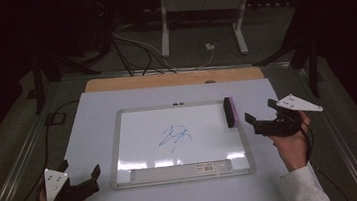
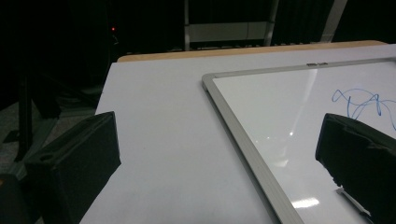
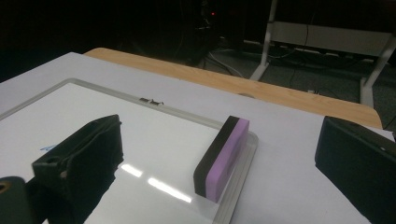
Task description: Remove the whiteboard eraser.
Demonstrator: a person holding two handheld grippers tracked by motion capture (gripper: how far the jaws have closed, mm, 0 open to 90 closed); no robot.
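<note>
- The right gripper (image 3: 219, 154) is nearest the lens in its own view: its two black, blocky jaws stand wide apart with nothing between them, and the eraser (image 3: 222, 158) lies a little way ahead, in line with the gap.
- That eraser is a rectangular block, black on one long side and purple on the other, resting at the whiteboard's far right edge, partly on the frame.
- The whiteboard (image 1: 120, 137) is glossy white with a rounded silver frame; a loose blue scribble (image 1: 175, 135) sits near its middle, and a grey tray strip runs along its near edge.
- In the high view the right gripper (image 1: 263, 116) hovers just right of the whiteboard, near the eraser (image 1: 230, 111), apart from it.
- The left gripper (image 1: 81, 173) rests by the whiteboard's near left corner, jaws spread wide and empty.
- Under the whiteboard lies a pale matte table sheet (image 1: 92, 114), with a bare wooden strip (image 1: 164, 80) beyond it.
- Beyond that strip, cables and a white metal stand (image 1: 202, 7) occupy the dark floor.
</note>
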